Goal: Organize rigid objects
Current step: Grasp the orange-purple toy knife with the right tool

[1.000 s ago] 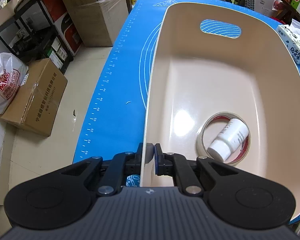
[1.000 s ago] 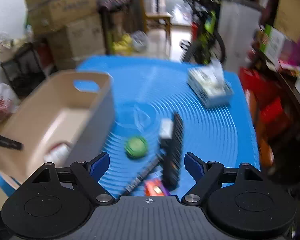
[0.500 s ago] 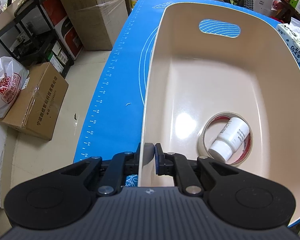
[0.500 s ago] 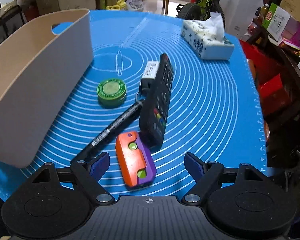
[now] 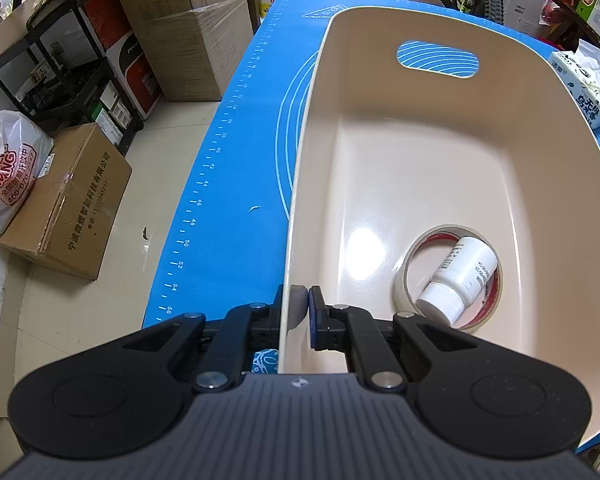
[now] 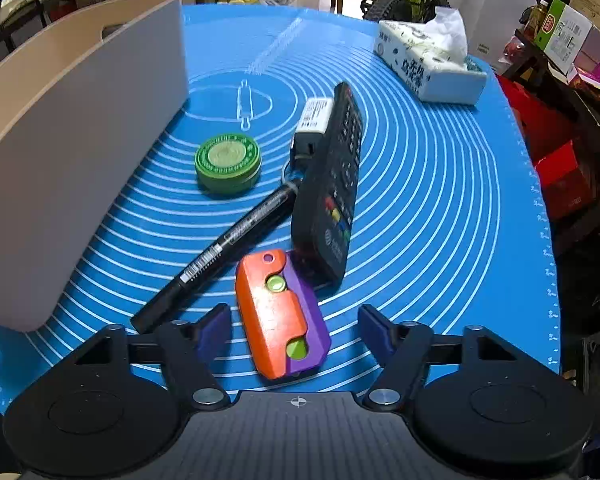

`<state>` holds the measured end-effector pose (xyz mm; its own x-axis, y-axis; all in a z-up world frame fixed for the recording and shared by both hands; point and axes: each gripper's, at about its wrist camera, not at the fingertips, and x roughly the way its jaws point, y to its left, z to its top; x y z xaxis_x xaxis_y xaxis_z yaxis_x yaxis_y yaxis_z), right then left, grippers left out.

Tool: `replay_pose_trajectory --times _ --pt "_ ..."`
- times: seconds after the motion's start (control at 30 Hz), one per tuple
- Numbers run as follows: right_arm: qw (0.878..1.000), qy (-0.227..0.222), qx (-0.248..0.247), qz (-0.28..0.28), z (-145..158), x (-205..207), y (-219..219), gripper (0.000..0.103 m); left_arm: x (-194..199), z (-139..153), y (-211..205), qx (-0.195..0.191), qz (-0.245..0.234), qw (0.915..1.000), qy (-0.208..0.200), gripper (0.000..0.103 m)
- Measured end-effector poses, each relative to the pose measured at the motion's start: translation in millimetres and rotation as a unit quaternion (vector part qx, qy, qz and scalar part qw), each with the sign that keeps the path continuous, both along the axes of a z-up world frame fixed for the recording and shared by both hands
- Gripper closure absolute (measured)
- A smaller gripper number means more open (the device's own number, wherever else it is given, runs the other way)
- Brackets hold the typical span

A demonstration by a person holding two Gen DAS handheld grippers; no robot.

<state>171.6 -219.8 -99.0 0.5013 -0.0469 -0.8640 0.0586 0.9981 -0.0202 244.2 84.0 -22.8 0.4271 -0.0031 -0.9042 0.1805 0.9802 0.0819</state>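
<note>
My left gripper [image 5: 299,309] is shut on the near left rim of the beige bin [image 5: 300,184]. Inside the bin lie a roll of tape [image 5: 404,276] and a white bottle [image 5: 458,278] resting in its ring. In the right wrist view an orange and purple toy [image 6: 280,312] lies on the blue mat between the fingers of my right gripper [image 6: 295,326], whose jaws are closing; the pads stand apart from it. Beyond the toy are a black marker [image 6: 220,256], a black remote [image 6: 332,188], a white adapter [image 6: 314,120] and a green tin [image 6: 227,162]. The bin's outer wall [image 6: 72,152] stands at left.
The blue mat [image 6: 440,200] covers the table. A tissue pack [image 6: 428,64] sits at the far right. Cardboard boxes [image 5: 68,204], a plastic bag [image 5: 10,172] and a black shelf [image 5: 60,76] stand on the floor left of the table. Clutter lines the right side.
My right gripper has dropped toward the mat, and the orange and purple toy now sits between its fingers, which have narrowed. The left gripper has held still on the bin's rim.
</note>
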Motion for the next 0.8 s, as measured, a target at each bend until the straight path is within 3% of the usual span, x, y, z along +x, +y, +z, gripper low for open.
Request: replay_pose_trajectory --times 0.13,0.2,0.5,0.8 --pt "1.000 -0.002 0.017 0.002 0 -1 -2 0.037 0 -5 -1 0.002 -0.001 1.0000 0.006 0.093" --pt "1.000 -0.001 0.021 0.004 1 -2 -1 0.049 0 -5 -1 0.002 -0.001 1.0000 0.006 0.093" --pt "0.999 0.020 0.000 0.025 6 -3 8 0.053 1 -4 0 -0.001 0.001 1.0000 0.007 0.093" --pt "1.000 0.013 -0.001 0.023 33 -11 9 0.055 0 2 2 -0.007 0.003 1.0000 0.000 0.093"
